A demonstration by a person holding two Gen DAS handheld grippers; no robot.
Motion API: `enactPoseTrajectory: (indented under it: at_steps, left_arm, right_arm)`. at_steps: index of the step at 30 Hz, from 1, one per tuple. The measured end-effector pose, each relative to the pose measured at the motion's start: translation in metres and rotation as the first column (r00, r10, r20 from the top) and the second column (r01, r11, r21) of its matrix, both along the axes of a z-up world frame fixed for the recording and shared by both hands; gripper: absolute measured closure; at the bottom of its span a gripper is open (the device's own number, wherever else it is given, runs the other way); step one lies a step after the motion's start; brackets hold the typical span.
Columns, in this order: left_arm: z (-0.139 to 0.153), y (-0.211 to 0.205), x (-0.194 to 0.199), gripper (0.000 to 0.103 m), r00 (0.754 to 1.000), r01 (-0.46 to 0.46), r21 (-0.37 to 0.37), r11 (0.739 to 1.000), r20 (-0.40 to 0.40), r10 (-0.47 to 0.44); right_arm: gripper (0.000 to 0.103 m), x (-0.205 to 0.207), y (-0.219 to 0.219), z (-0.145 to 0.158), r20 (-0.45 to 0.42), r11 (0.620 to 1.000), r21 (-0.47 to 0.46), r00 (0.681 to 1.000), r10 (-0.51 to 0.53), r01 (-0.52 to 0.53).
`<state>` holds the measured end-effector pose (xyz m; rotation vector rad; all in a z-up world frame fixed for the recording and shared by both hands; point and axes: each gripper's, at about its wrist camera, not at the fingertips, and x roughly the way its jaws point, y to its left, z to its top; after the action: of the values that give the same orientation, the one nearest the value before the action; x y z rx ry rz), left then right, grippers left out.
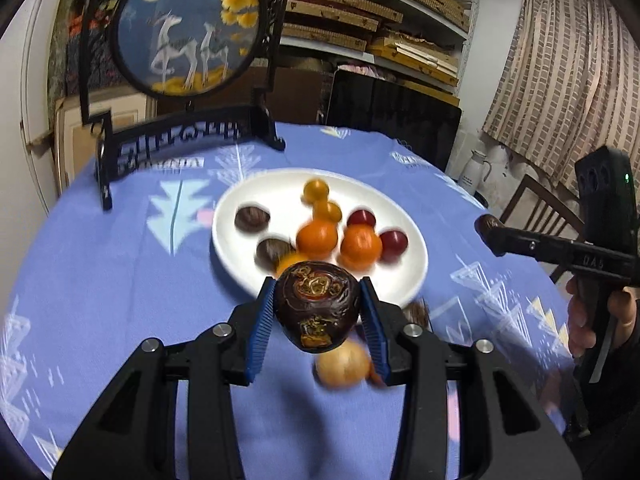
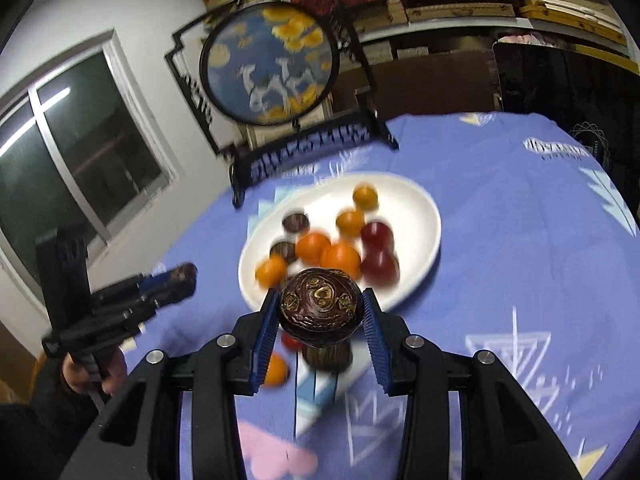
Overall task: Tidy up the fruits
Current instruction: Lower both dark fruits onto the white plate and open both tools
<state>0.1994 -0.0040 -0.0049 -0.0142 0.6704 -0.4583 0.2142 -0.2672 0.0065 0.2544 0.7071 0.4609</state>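
Note:
My left gripper (image 1: 318, 312) is shut on a dark brown passion fruit (image 1: 318, 308) and holds it above the near rim of a white plate (image 1: 236, 208). My right gripper (image 2: 320, 312) is shut on another dark brown passion fruit (image 2: 322, 308), also held above the plate's (image 2: 424, 204) near rim. The plate holds orange tangerines (image 1: 318, 238), small yellow-orange fruits (image 1: 316, 190), red plums (image 1: 394, 244) and dark passion fruits (image 1: 252, 219). The right gripper shows in the left wrist view (image 1: 490, 232), and the left gripper in the right wrist view (image 2: 182, 278).
A blue patterned cloth (image 1: 100, 272) covers the round table. Loose fruits lie on it below the grippers: a pale yellow one (image 1: 342, 366), an orange one (image 2: 276, 370), a brown one (image 2: 328, 354). A black-framed round deer screen (image 1: 188, 28) stands behind the plate. A chair (image 1: 536, 204) stands at the right.

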Motion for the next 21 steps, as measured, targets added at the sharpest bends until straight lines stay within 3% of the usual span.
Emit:
enactPoseTrajectory:
  at_steps: [4, 14, 15, 16, 18, 21]
  left_arm:
    - [0.009, -0.015, 0.037, 0.062, 1.0, -0.007, -0.002, 1.0, 0.0, 0.007]
    - [-0.025, -0.033, 0.127, 0.062, 0.99, -0.078, 0.016, 0.997, -0.121, 0.079]
    - [-0.026, -0.032, 0.129, 0.058, 0.989, -0.081, 0.007, 0.997, -0.127, 0.081]
    - [-0.026, -0.031, 0.13, 0.045, 0.988, -0.083, -0.001, 0.997, -0.131, 0.082]
    - [-0.021, -0.027, 0.124, 0.031, 0.989, -0.097, -0.019, 0.995, -0.11, 0.094]
    - [-0.014, -0.024, 0.111, 0.031, 0.992, -0.087, -0.029, 0.996, -0.089, 0.085]
  right_arm:
    - [0.062, 0.036, 0.005, 0.003, -0.002, 1.0, -0.002, 1.0, -0.02, 0.02]
    - [0.06, 0.113, 0.01, -0.03, -0.073, 0.995, -0.041, 0.993, -0.093, 0.09]
    - [0.056, 0.116, 0.008, -0.031, -0.072, 0.996, -0.022, 0.993, -0.093, 0.092]
    - [0.047, 0.115, 0.006, -0.03, -0.064, 0.995, -0.009, 0.993, -0.1, 0.1]
    - [0.042, 0.11, 0.003, -0.027, -0.041, 0.994, -0.002, 0.993, -0.108, 0.108]
    - [0.043, 0.098, 0.003, -0.026, -0.04, 0.994, -0.009, 0.993, -0.109, 0.109]
